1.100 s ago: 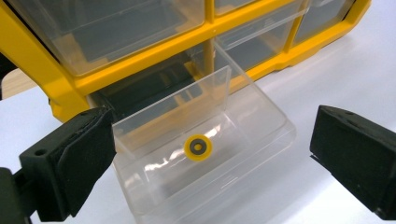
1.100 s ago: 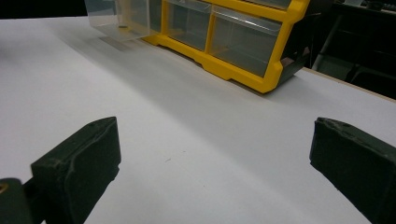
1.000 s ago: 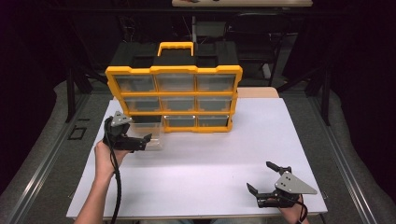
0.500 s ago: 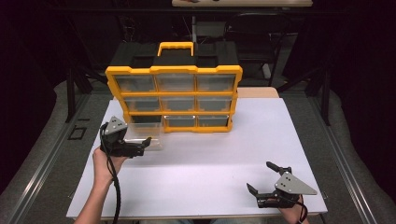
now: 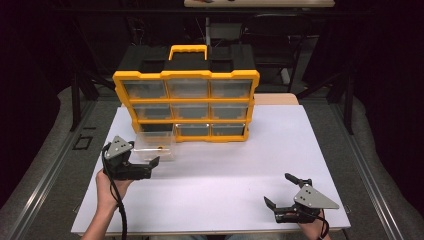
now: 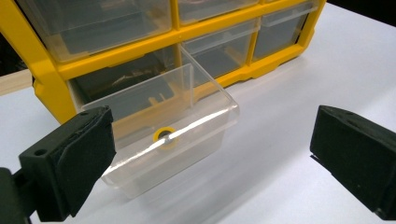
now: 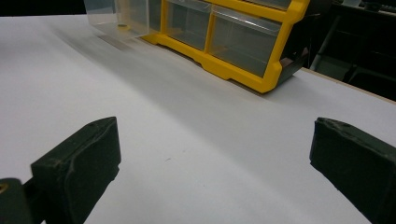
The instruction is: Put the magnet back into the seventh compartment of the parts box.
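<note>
Drawer work at the parts cabinet: the left gripper (image 5: 150, 167) has drawn back from the clear drawer (image 5: 156, 146) over the past second, dropping toward the person's side of the white table (image 5: 225, 190), and its jaws stand wide apart with nothing between them. In the earlier pictures it sat higher and right against the drawer's front; now it is just beside the front wall, apart from it. That reads as a release (the pull-out looks done), with the drawer left resting on the table and jutting from the bottom-left slot of the yellow organizer (image 5: 186, 107).

The drawer's long axis runs from the cabinet toward the person, its open top facing up and its front wall pointing at the left gripper. A small yellow ring (image 6: 164, 136) lies inside, close to that front wall, seen clearly in the left gripper view.

The right gripper (image 5: 281, 195) rests near the table's front right corner, well apart from the cabinet, jaws likewise spread and empty.
</note>
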A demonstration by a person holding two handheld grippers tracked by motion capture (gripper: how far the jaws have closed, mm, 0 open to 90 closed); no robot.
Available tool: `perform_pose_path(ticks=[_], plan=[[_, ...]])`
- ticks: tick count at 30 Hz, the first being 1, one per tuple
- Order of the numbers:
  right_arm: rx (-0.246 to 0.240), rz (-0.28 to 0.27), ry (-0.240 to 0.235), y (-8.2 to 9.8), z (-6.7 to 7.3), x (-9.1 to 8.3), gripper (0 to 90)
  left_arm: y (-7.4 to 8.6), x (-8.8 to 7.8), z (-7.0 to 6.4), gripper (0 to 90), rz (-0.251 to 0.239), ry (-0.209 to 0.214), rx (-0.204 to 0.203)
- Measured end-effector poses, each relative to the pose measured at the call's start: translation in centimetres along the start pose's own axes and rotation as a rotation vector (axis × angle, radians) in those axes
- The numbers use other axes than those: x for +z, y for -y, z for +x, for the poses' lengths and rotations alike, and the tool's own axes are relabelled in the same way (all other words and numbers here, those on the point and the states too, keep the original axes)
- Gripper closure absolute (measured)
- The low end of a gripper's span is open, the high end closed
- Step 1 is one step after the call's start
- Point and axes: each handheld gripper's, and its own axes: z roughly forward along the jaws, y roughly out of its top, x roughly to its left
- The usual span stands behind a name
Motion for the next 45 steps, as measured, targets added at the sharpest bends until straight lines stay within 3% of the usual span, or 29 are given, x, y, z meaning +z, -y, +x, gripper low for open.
perform_pose_path(ticks=[18,30,33,45], plan=[[-0.007,-0.007,0.002,-0.1,0.1,0.0,1.4,2.6,-1.1,-1.2,0.0,-0.051,0.021,-0.001],[-0.009,-0.003,0.006,-0.1,0.1,0.0,1.4,4.8,-0.9,-2.1,0.0,-0.080,0.040,-0.009],[-0.013,-0.003,0.006,-0.1,0.1,0.0,1.4,5.4,-0.9,-2.1,0.0,-0.107,0.038,-0.009],[-0.015,-0.001,0.009,-0.1,0.1,-0.2,1.4,8.1,-0.8,-2.7,0.0,-0.128,0.066,0.024]])
